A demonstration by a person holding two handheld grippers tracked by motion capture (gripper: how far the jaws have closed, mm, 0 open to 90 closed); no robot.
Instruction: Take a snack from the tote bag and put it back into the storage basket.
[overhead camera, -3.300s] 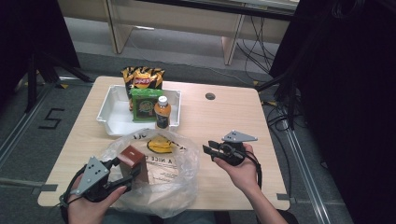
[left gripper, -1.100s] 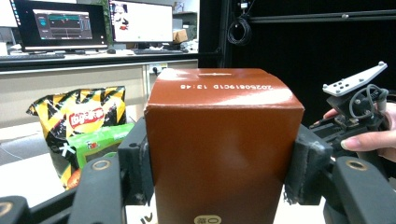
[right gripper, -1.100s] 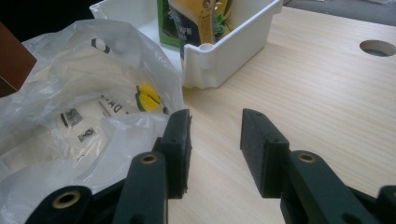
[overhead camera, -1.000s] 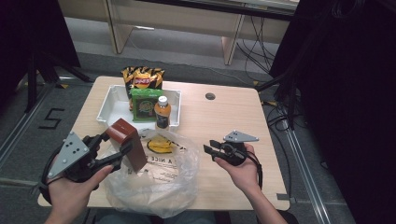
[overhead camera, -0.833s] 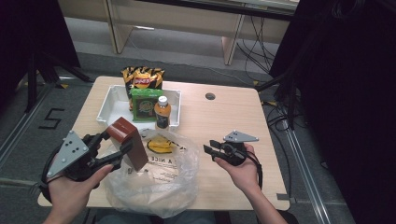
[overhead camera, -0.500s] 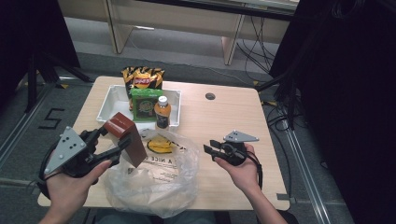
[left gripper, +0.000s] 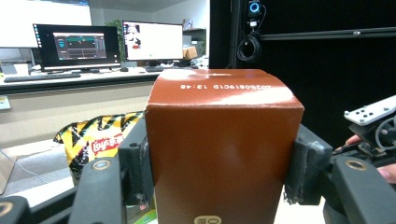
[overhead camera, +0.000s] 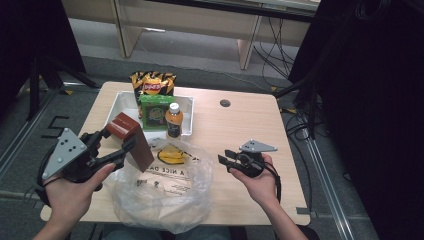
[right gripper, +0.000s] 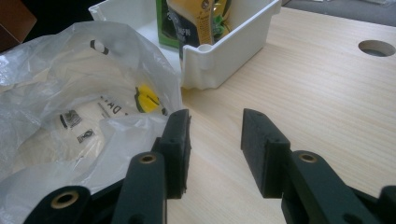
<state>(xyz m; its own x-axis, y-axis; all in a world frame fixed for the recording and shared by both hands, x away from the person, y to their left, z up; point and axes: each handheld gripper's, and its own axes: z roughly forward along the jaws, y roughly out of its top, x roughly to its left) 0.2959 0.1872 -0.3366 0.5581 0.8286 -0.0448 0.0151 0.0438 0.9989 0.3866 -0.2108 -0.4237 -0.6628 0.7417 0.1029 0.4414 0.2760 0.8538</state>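
While the left gripper [overhead camera: 116, 145] clamps the brown box [left gripper: 222, 149], right gripper [right gripper: 215, 140] jaws apart, empty.

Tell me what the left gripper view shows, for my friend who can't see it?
A brown box stands upright, squeezed between the left tool's two black pads. Behind it on the left is a yellow chip bag, and farther back a desk with computer monitors.

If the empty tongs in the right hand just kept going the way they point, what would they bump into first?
Most likely the clear plastic bag: the right tongs point at its edge. Beyond it stands the white tray, though depth is hard to judge.
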